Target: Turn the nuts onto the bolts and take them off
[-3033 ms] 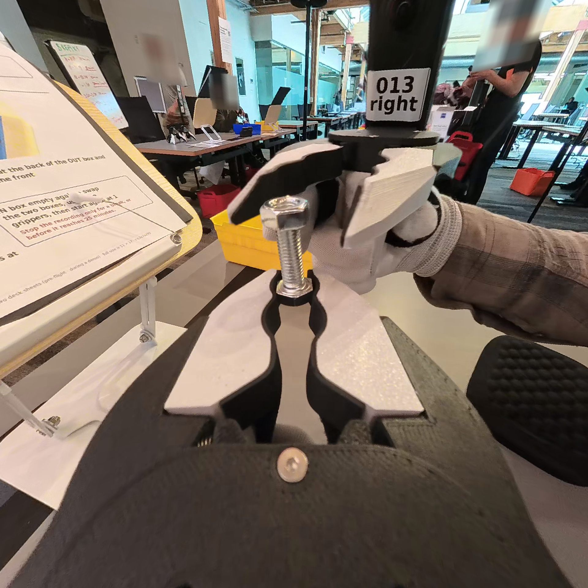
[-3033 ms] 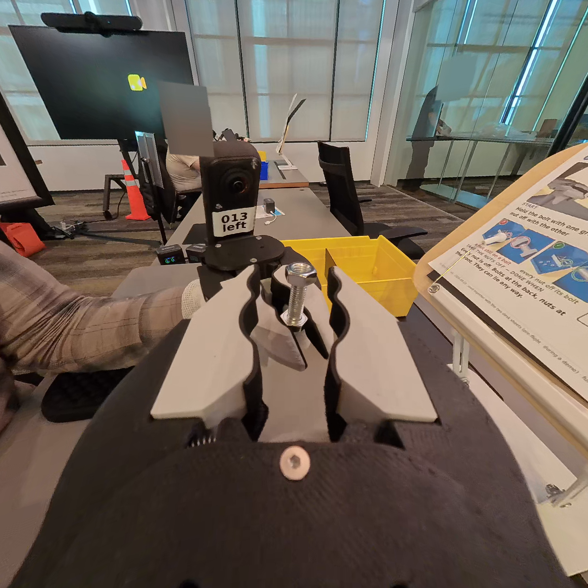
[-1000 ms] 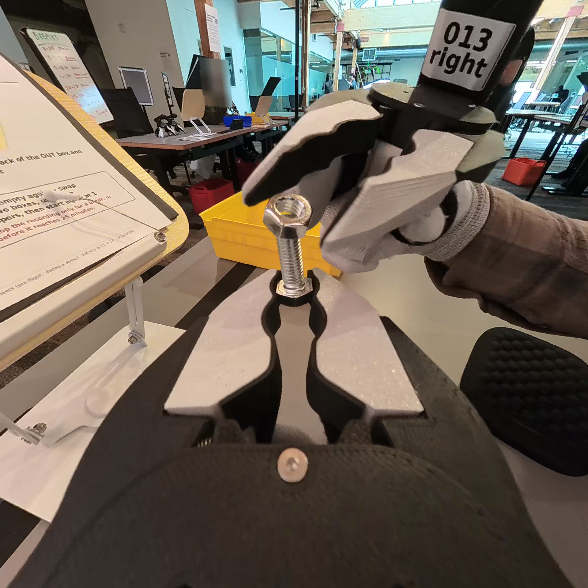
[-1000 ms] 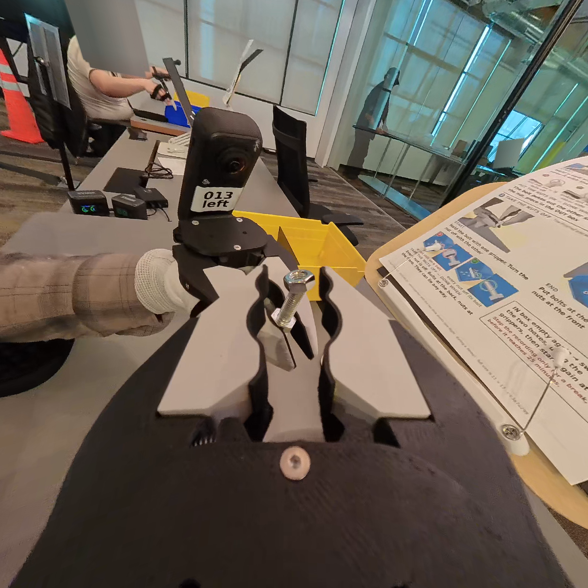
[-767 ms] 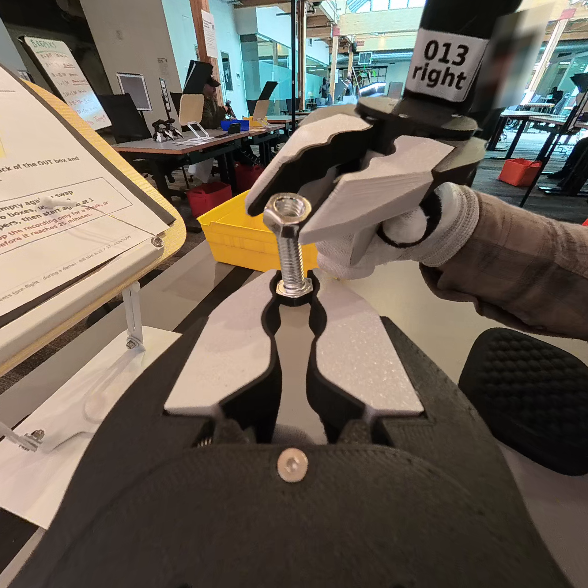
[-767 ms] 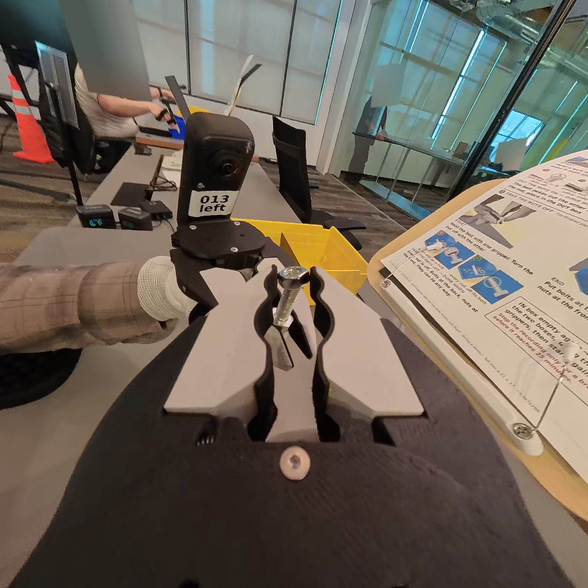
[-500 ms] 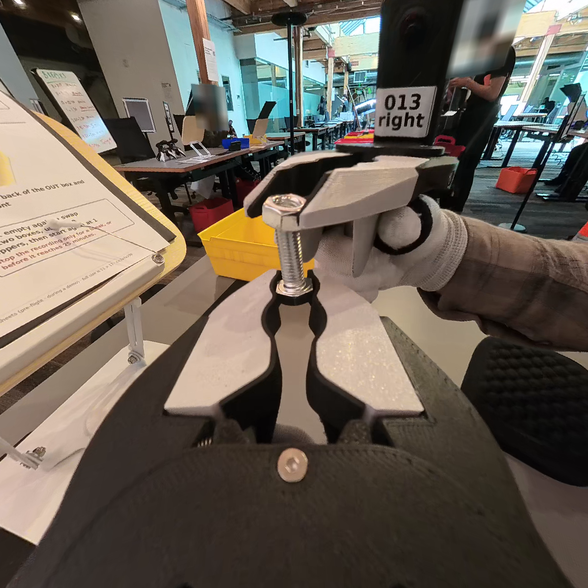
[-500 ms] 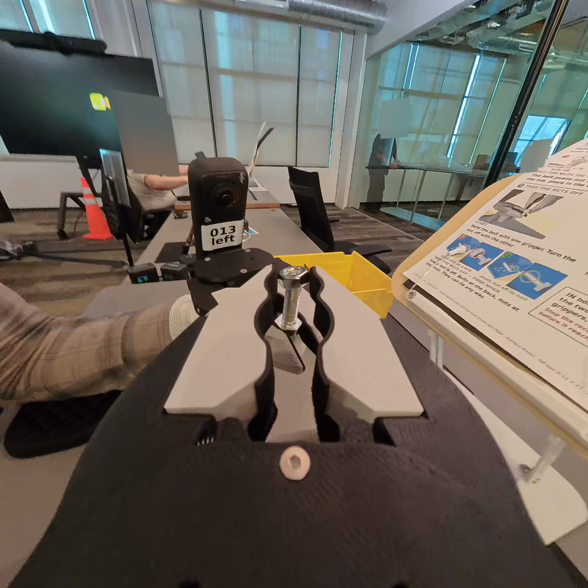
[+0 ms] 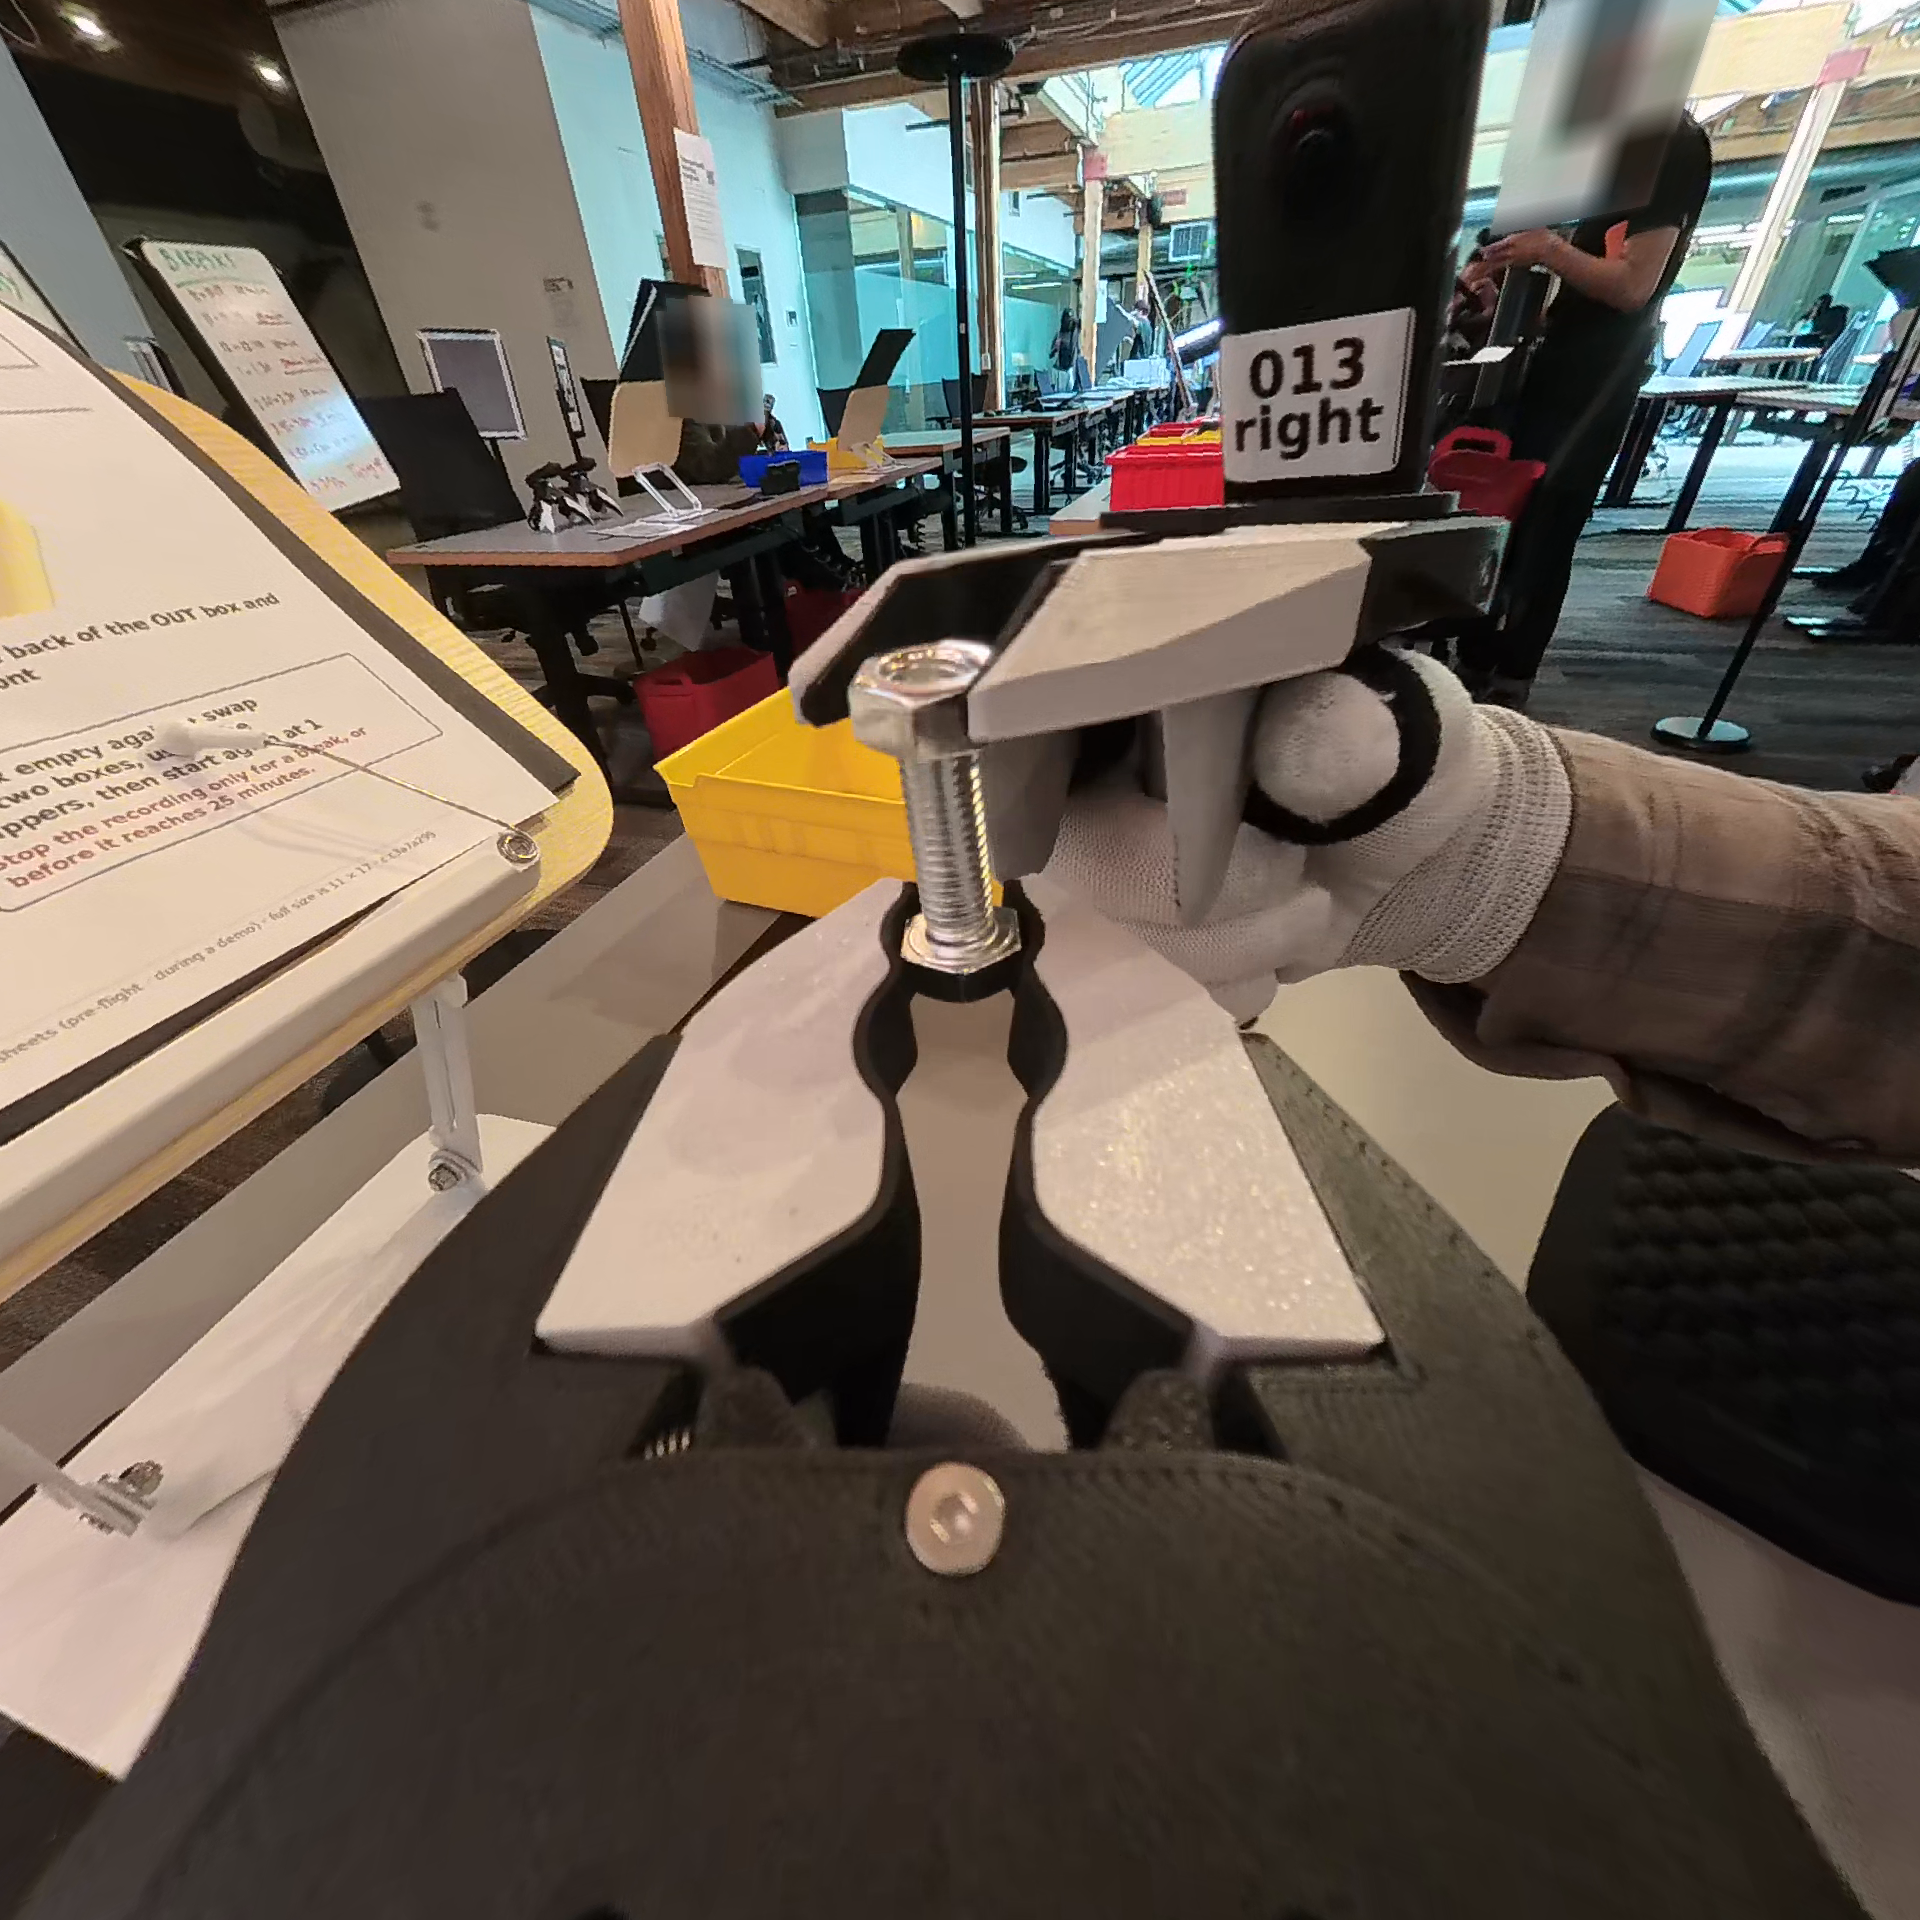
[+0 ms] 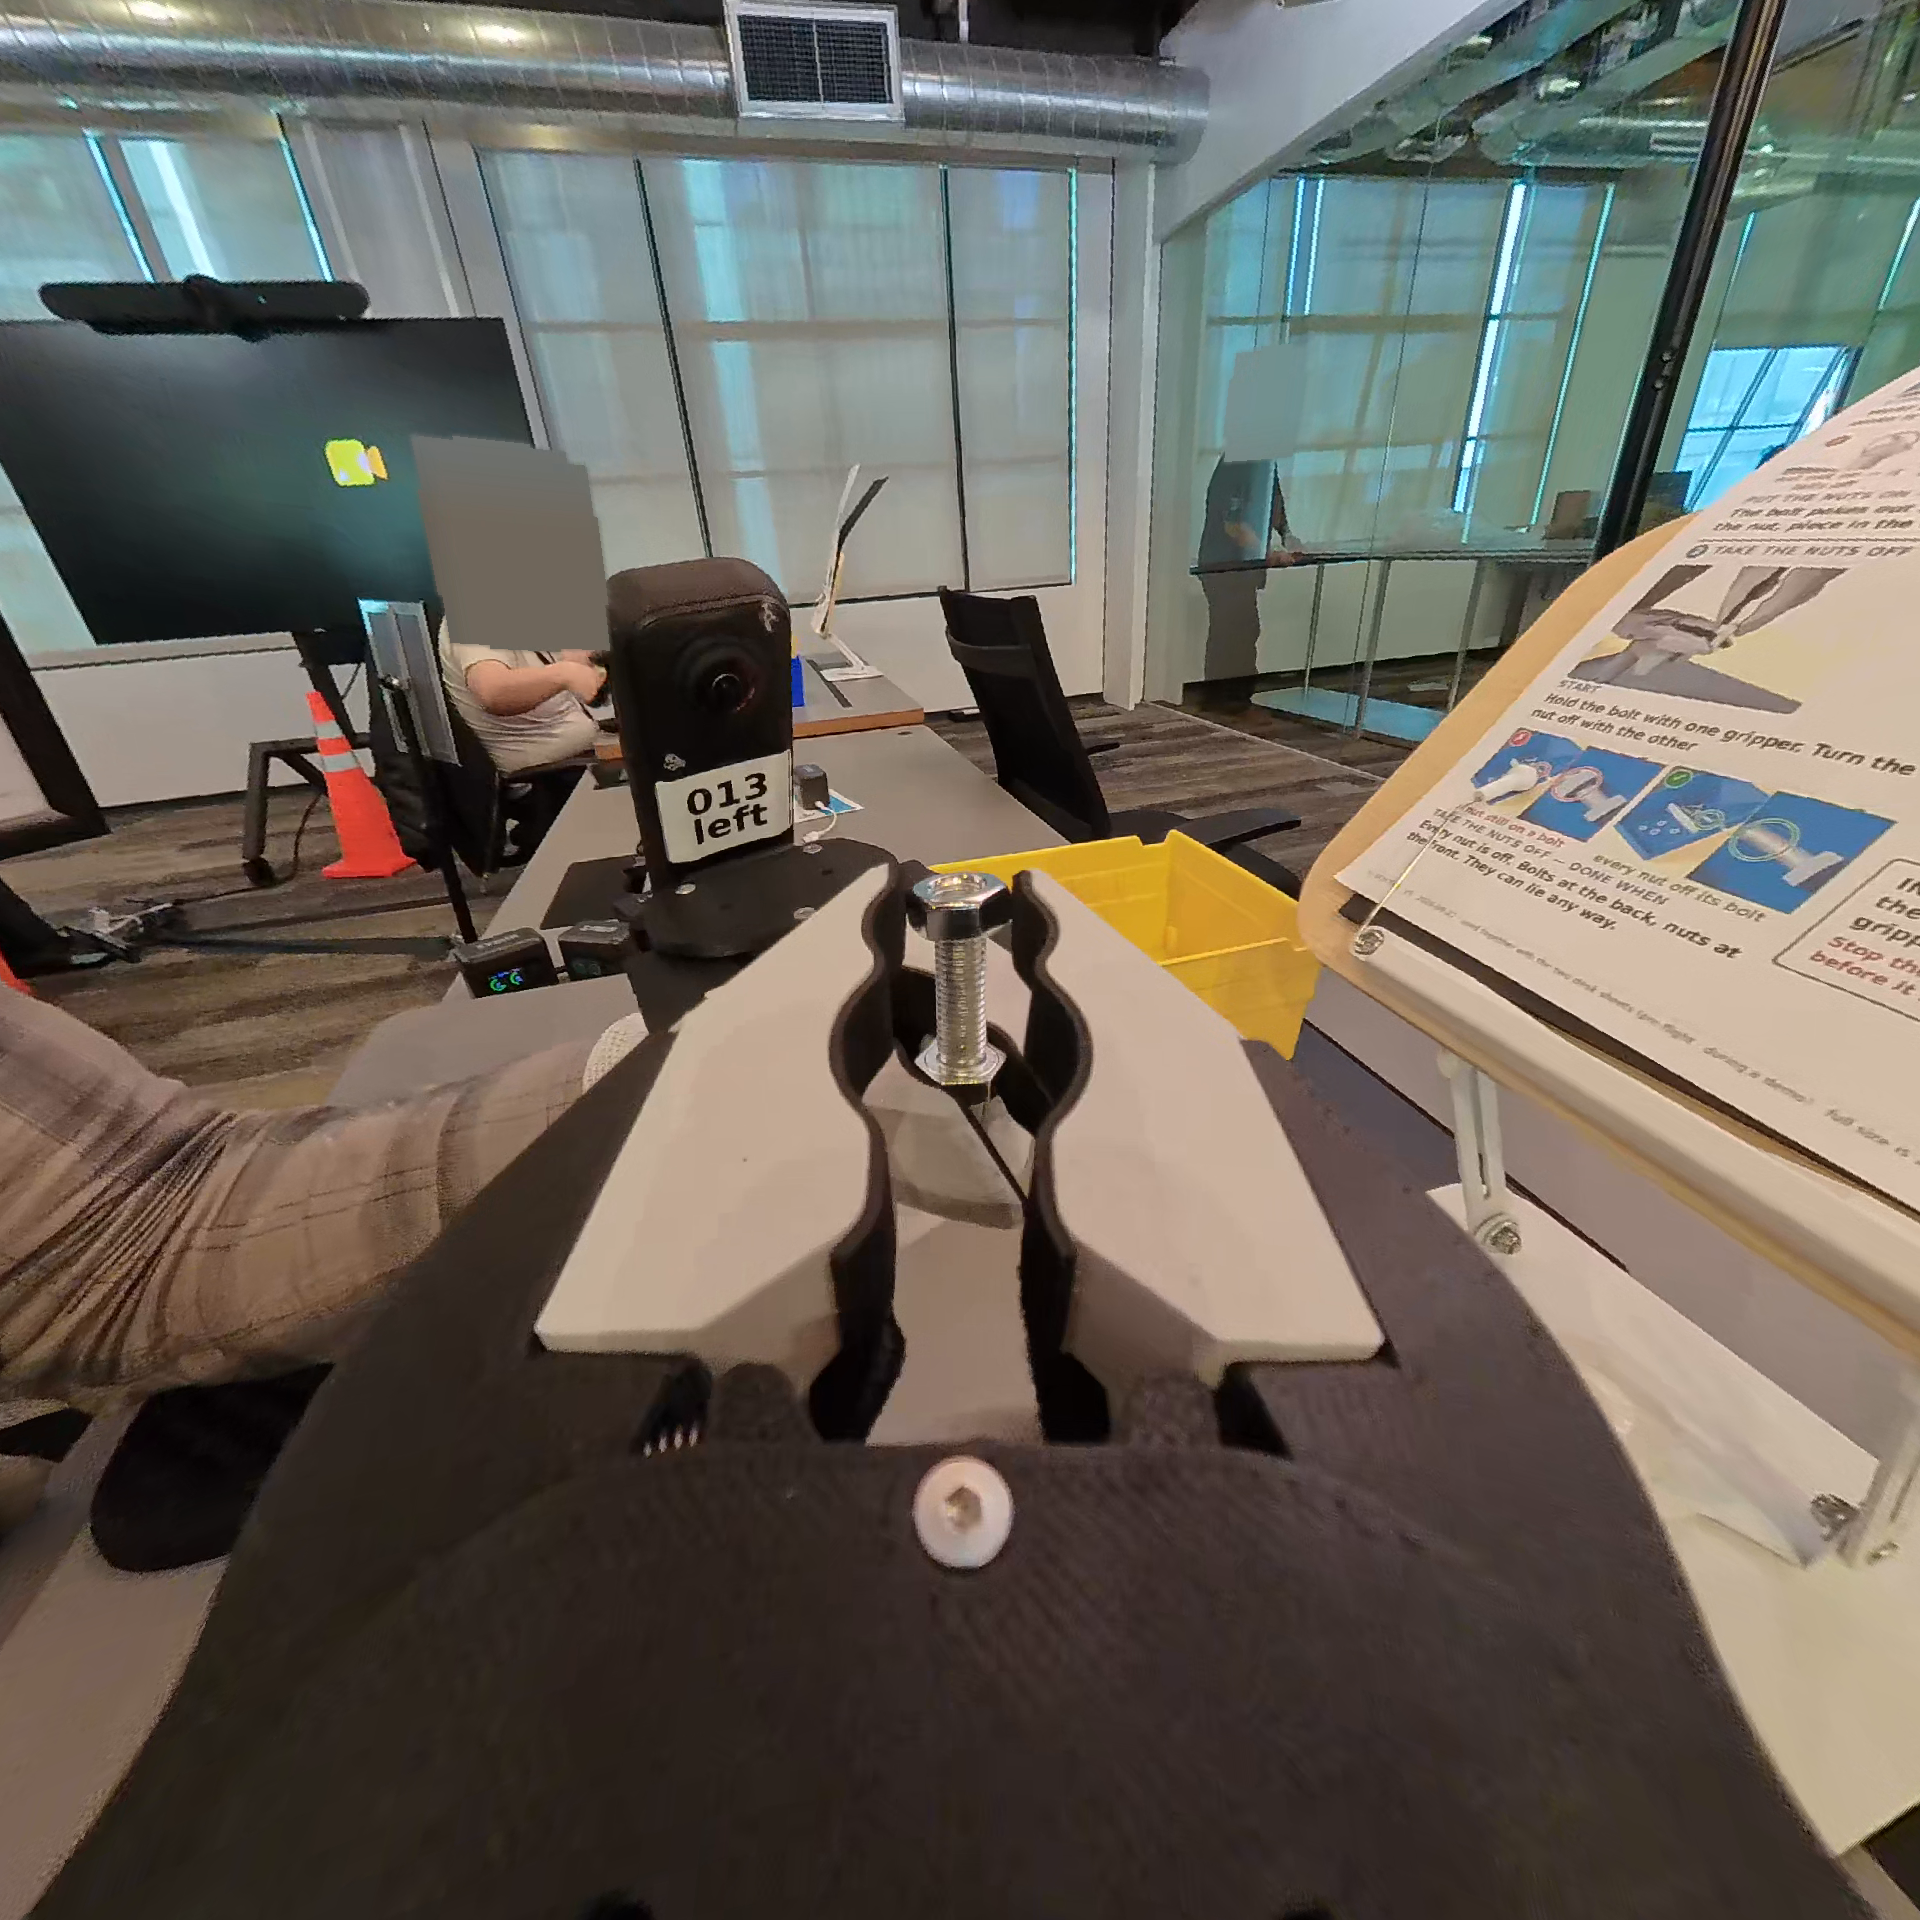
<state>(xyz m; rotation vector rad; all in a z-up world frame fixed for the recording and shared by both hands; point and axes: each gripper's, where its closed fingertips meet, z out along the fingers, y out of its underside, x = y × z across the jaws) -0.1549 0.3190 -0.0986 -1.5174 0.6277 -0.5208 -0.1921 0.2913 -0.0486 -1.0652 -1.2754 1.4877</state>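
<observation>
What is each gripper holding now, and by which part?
Left gripper: the silver threaded steel bolt, by its hexagonal head. Right gripper: the silver hexagonal nut at its top.

Obstacles: slanted wooden instruction board with a printed sheet (image 9: 239, 748) on a white bracket stand, closing the grey desk's (image 9: 1455, 1049) left side beside the left gripper (image 9: 961, 961). Yellow plastic bin (image 9: 790, 810) at the desk's far edge, just behind the upright silver bolt (image 9: 948, 842). Black textured pad (image 9: 1745, 1320) near the right edge, under a plaid sleeve.

Free room: bare desk between bin and pad; open air above the board.

Occupied: bolt's two ends, clamped by the left gripper below and the right gripper (image 10: 956, 909) on top.
</observation>
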